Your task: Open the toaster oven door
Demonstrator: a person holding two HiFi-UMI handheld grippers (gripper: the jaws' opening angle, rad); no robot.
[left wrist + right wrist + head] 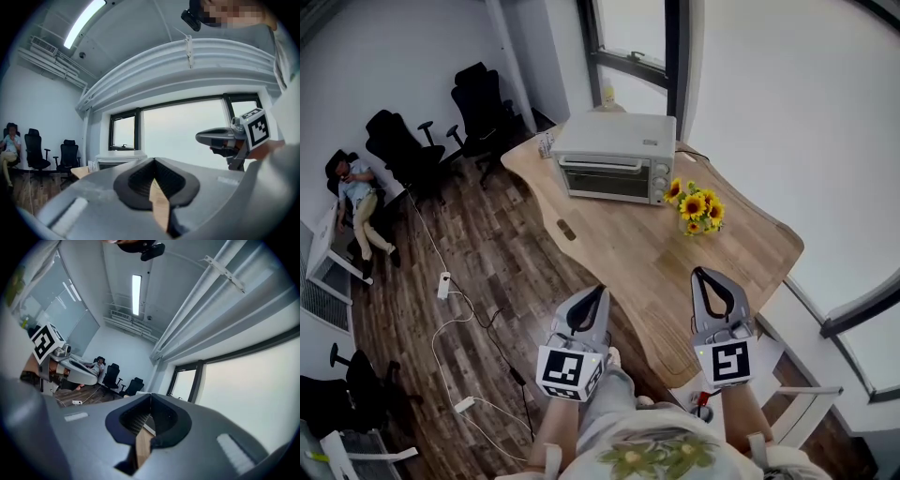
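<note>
Wood-plank floor and a pale wooden table (619,253) fill the head view; up at top centre sits the toaster oven (614,155), its glass door (602,180) shut flat against the front and facing down the frame; a vase of sunflowers (696,208) stands just beside its right end, clear of the door's swing by the look of it. Low in the frame the left gripper (596,294) and the right gripper (703,277) are held side by side, both aimed up-frame at the oven and well apart from it; that reads as a ready stance, the approach not yet begun.

Over to the left gripper view; jaws clenched tip to tip, nothing between them, only a sliver of table showing through the gap below; the oven is small, left of centre beyond the tips, and the right gripper hangs at the right edge; office chairs (35,150) line the far left.

Right gripper view now; same story, pads pressed together and empty, the other claw at the left edge; I judge either one would have to spread before it could take the door's handle.
</note>
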